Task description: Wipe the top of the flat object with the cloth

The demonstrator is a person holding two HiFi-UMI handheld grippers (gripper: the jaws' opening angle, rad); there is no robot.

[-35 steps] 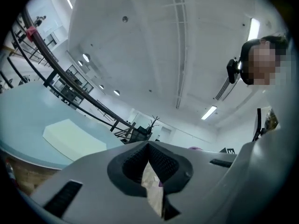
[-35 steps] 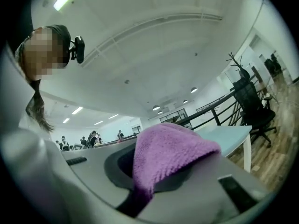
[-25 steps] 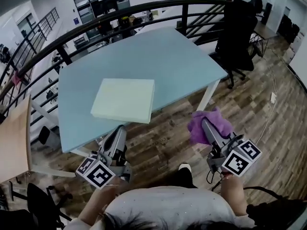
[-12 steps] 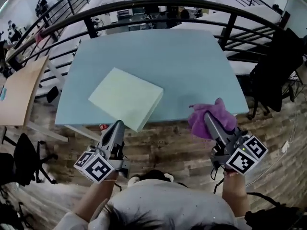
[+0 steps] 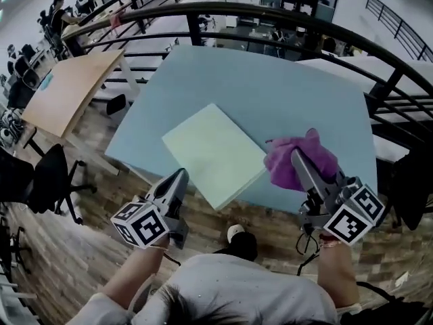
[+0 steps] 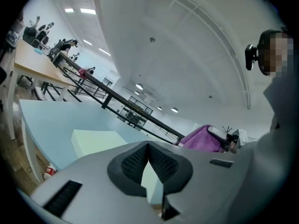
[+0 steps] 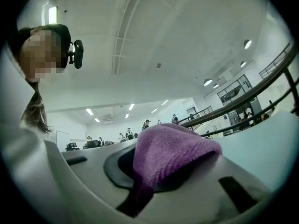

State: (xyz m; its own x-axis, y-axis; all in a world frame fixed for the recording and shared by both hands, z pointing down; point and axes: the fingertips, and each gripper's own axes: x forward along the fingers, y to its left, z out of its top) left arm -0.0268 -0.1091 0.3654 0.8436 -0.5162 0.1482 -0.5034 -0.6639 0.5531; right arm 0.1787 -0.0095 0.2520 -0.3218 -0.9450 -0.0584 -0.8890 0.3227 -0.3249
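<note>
1. Clamping the purple cloth [image 5: 316, 152] [image 7: 174, 152], the right claw [image 5: 293, 156] [image 7: 156, 172] has its jaws clenched on the fabric. In the right gripper view the cloth fills the gap between the dark pads and bunches up over their tips.
2. The cloth spills ahead of this claw and to both sides of it, over the near part of the blue table [image 5: 284, 90]. Whether it touches the tabletop cannot be told.
3. The left claw [image 5: 180, 175] [image 6: 148, 146] is clenched on nothing. In the left gripper view its ribbed pads meet at the tips with nothing between them.
4. This claw hangs short of the table's near edge, above the wood floor [image 5: 64, 256].
5. The flat pale-green object [image 5: 211, 153] [image 6: 96, 141] lies on the table just ahead of the left claw and to its right. From the right claw it is ahead and to the left, with the cloth just beside its right corner.
6. Its nearest corner sits at the table's near edge, between the two claws.
7. Beyond both claws the tabletop is bare up to the black railing [image 5: 270, 11].
8. Left of the left claw, a wooden table [image 5: 67, 90] and a black chair [image 5: 37, 181] stand well apart from it.
</note>
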